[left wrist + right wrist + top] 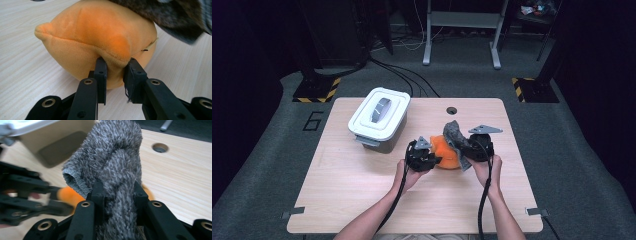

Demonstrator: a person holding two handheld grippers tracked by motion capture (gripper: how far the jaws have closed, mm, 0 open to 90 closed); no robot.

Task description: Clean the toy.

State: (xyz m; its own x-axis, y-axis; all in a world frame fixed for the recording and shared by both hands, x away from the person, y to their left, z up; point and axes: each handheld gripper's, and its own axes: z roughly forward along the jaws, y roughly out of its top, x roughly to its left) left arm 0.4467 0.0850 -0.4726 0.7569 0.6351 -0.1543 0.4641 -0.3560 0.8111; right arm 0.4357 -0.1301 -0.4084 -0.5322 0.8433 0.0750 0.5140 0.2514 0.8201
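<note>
Pinched in the left gripper: a fold of orange plush toy on the table. Clamped in the right gripper: grey towel, draped over the toy in the high view, beside a white lidded box.

**Setting: lab / recording bay**

Wooden table standing on grey carpet; hazard-striped bases flanking it; cables running across the floor; number marking lying beside the table; dark surroundings closing in.
</note>
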